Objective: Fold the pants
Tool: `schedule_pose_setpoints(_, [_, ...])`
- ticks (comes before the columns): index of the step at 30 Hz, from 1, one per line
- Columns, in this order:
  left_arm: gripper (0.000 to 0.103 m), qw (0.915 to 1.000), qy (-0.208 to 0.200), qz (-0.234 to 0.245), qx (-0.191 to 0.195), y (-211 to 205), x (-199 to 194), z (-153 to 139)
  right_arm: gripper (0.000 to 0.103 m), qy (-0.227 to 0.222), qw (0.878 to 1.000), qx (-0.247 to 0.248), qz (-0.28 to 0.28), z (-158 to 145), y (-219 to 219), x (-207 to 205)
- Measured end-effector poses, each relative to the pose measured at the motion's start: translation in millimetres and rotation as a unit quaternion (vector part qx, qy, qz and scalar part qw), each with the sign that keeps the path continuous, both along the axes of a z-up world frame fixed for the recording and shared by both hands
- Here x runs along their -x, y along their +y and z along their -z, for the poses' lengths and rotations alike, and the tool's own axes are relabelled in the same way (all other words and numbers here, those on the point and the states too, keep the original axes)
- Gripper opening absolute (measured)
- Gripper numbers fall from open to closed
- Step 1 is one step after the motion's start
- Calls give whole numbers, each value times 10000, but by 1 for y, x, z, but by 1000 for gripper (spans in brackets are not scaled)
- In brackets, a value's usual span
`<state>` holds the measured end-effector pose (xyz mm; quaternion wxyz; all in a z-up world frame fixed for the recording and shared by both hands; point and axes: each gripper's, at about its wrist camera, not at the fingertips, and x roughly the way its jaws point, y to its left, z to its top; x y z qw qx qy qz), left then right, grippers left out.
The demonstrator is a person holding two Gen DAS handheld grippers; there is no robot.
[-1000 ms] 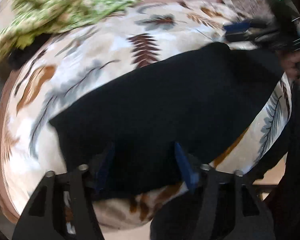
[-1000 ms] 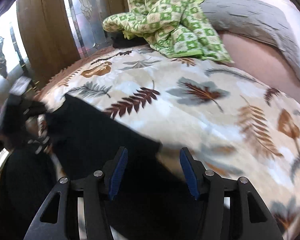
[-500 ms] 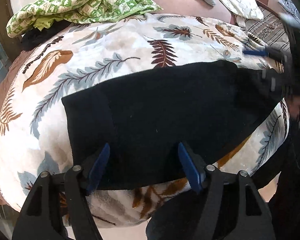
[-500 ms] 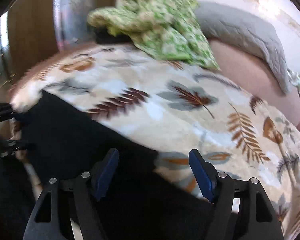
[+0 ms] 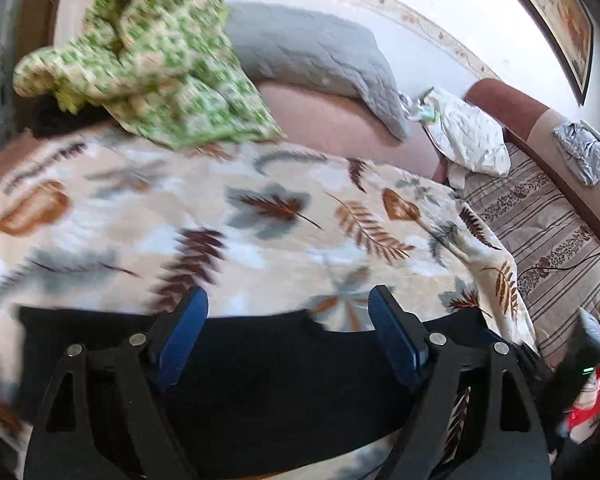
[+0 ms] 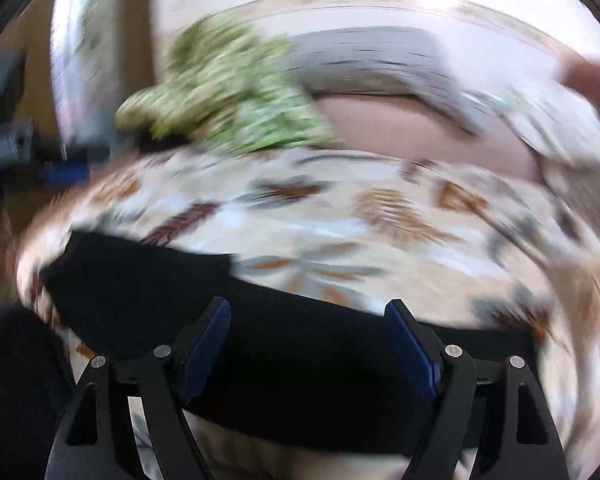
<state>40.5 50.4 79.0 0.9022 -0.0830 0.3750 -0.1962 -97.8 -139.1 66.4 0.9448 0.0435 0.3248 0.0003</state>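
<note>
The black pants [image 5: 284, 364] lie folded flat on the near part of a leaf-patterned blanket [image 5: 260, 220]. My left gripper [image 5: 288, 312] hangs above the pants' far edge, its jaws wide and still opening, with only air between the blue pads. In the blurred right wrist view the pants [image 6: 300, 356] stretch across the bottom. My right gripper [image 6: 308, 320] is over them, jaws also opening, holding nothing. The left gripper [image 6: 66, 172] shows at the left edge there.
A green checked cloth [image 5: 148, 76] is heaped at the blanket's far left, beside a grey quilted pillow [image 5: 312, 60]. A white crumpled cloth [image 5: 468, 140] and a striped mattress [image 5: 548, 236] lie to the right. A framed picture [image 5: 560, 12] hangs on the wall.
Both grippers have let their jaws spread wider and have lifted and swung back from the pants, so more of the blanket and the wall shows. The pants stay flat on the blanket.
</note>
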Motion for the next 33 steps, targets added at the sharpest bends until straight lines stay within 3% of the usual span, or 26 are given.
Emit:
schedule_pose_setpoints(4, [83,9996,213,180,-70,-41,3,42,81,-69,9899,-998,1004,-5,-79,46])
schedule_pose_setpoints(7, [83,9962,588,383,-516,-58,8,75,82,-59,9728,-1646,1631,3,-125,78])
schedule_pose_setpoints(10, [83,9930,440,435,-1002,-71,15,78,82,167,9630,-2082,1704,24,-140,91])
schedule_pose_setpoints(13, [83,9932,386,466,-991,-71,17,76,82,159,9563,-2464,1569,43,-143,83])
schedule_pose_setpoints(17, [83,9948,456,418,-812,-65,14,80,82,216,9538,-2462,1707,63,-154,66])
schedule_pose_setpoints(20, [83,9950,438,392,-802,-66,14,81,82,-72,9405,-2866,1823,70,-167,67])
schedule_pose_setpoints(23, [84,9944,384,381,-909,-70,15,81,82,-229,9394,-2923,1778,71,-173,59])
schedule_pose_setpoints(26, [84,9942,347,367,-949,-70,16,82,62,-306,9382,-3084,1538,72,-172,57])
schedule_pose_setpoints(28, [84,9946,359,350,-904,-70,15,82,36,-257,9330,-3306,1398,75,-173,57])
schedule_pose_setpoints(29, [85,9948,359,348,-891,-70,15,82,33,-201,9282,-3441,1403,79,-174,57])
schedule_pose_setpoints(31, [86,9950,362,351,-861,-69,15,83,16,-112,9201,-3572,1605,87,-179,58])
schedule_pose_setpoints(33, [91,9953,370,342,-830,-69,15,83,13,-102,9159,-3615,1742,90,-183,59])
